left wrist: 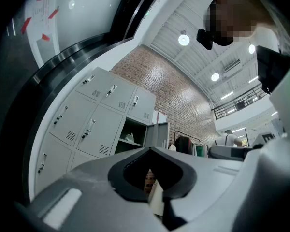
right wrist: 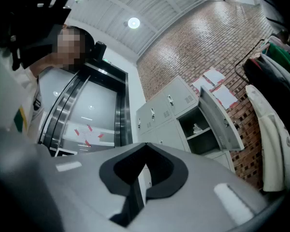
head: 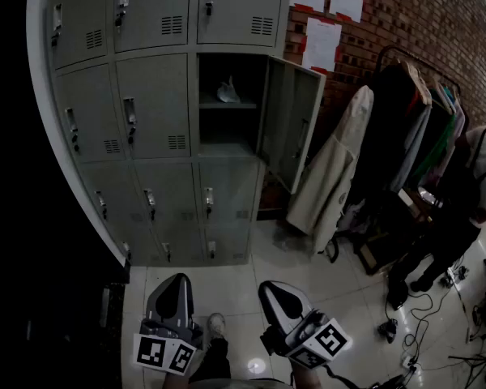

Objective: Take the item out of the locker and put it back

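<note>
Low in frame, left gripper point(head: 175, 292) and right gripper point(head: 275, 297) are both closed and empty. The item point(head: 228, 91) lies well apart at upper centre, inside the open locker point(head: 231, 134), about equally near to both.

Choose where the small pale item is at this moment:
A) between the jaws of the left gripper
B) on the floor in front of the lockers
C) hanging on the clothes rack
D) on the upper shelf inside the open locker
D: the pale item lies on the shelf inside the open locker, whose door is swung out.
</note>
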